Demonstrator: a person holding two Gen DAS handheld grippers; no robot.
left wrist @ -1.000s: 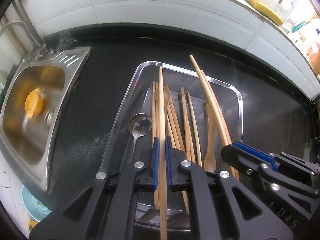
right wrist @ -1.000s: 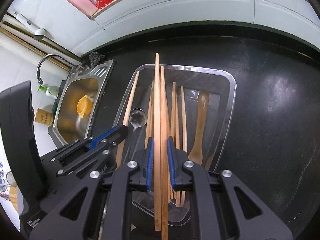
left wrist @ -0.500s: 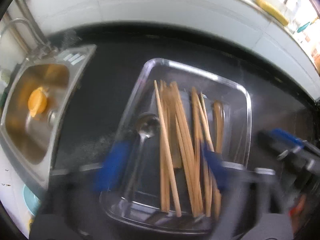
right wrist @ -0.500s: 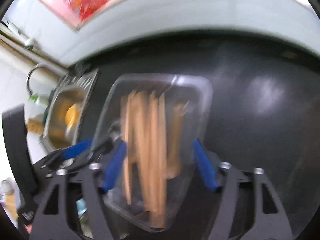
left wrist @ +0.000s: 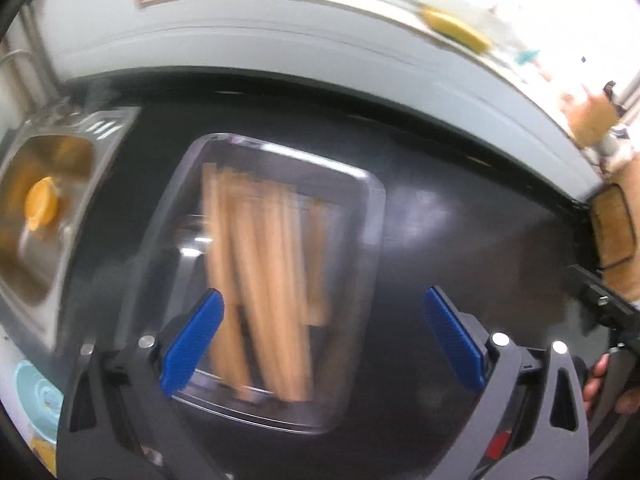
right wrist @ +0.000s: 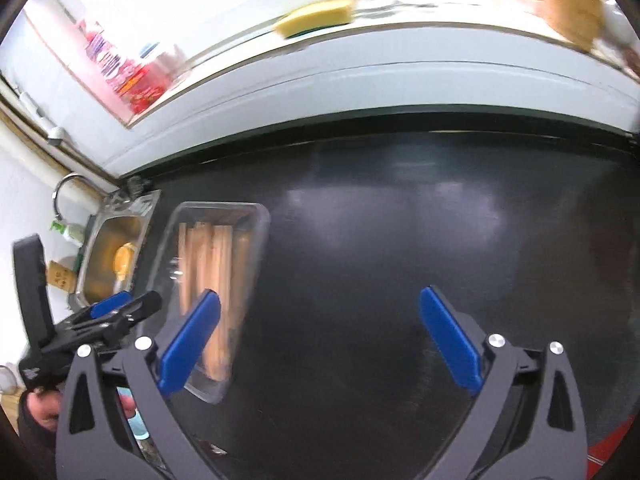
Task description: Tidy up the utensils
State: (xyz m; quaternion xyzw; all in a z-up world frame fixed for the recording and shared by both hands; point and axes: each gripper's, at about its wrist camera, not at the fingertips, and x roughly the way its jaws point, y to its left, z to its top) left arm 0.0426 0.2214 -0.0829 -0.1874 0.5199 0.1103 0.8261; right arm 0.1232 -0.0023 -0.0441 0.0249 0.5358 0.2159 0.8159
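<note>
A clear plastic tray (left wrist: pixel 372 216) lies on the black counter and holds several wooden chopsticks (left wrist: pixel 260 264), blurred by motion. It also shows in the right wrist view (right wrist: pixel 260 224) with the chopsticks (right wrist: pixel 212 264) in it. My left gripper (left wrist: pixel 324 336) is open and empty, above the tray's near end. My right gripper (right wrist: pixel 320 340) is open and empty over bare counter to the right of the tray. The left gripper's body (right wrist: pixel 100 320) shows at the left of the right wrist view.
A steel sink (left wrist: pixel 44 216) with a yellow plug (left wrist: pixel 40 204) lies left of the tray. A white tiled wall runs behind the counter, with a yellow sponge (right wrist: pixel 316 16) on its ledge. A wooden board (left wrist: pixel 614 236) stands at the far right.
Both grippers let go of their chopsticks, which now lie in the tray. Both opened wide and pulled back; the right one swung to the right.
</note>
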